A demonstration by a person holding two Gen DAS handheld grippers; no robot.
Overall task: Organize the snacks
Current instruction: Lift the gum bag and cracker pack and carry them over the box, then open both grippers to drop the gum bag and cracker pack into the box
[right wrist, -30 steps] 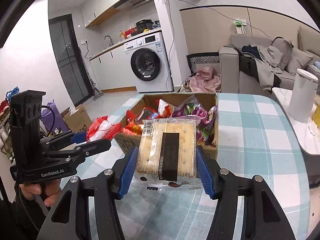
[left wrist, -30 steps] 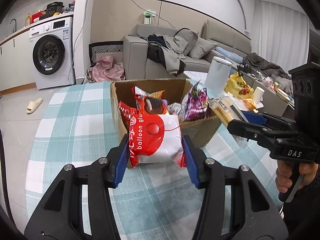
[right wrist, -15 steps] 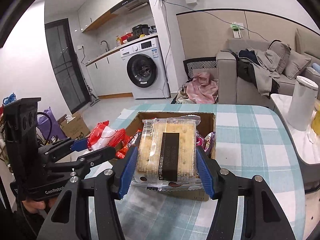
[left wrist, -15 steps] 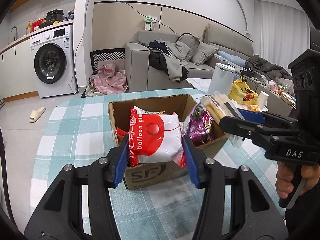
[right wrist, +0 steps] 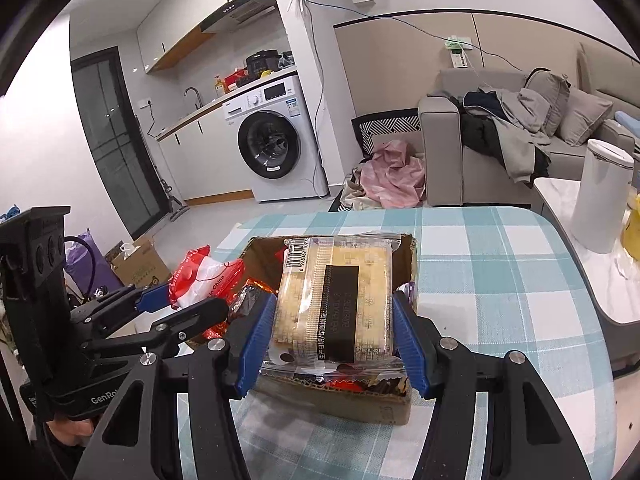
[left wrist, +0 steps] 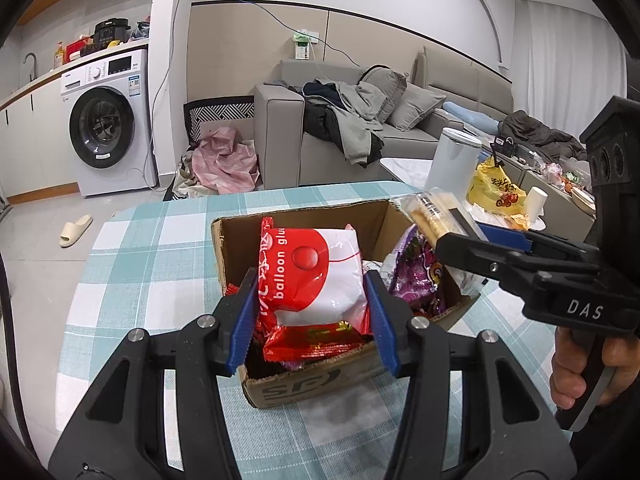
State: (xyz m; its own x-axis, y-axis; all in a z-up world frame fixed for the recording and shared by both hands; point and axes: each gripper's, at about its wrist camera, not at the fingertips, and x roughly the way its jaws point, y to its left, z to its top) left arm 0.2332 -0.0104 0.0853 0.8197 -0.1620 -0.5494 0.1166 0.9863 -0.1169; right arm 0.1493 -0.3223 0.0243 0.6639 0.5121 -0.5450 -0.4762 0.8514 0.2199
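Left tool (left wrist: 308, 312): jaws partly closed, blue pads pressed against both sides of a red-and-white balloon gum bag (left wrist: 316, 276). The bag is gripped upright, clear of the tabletop (left wrist: 132, 272), above the open cardboard box (left wrist: 320, 380).

Right tool (right wrist: 334, 336): jaws set slightly wider, pads clamped on both long edges of a clear-wrapped cracker pack (right wrist: 340, 300). The pack is held above the same box (right wrist: 360, 404).

The box stands on the checked tabletop and contains further snack packets, including a purple packet (left wrist: 416, 276).
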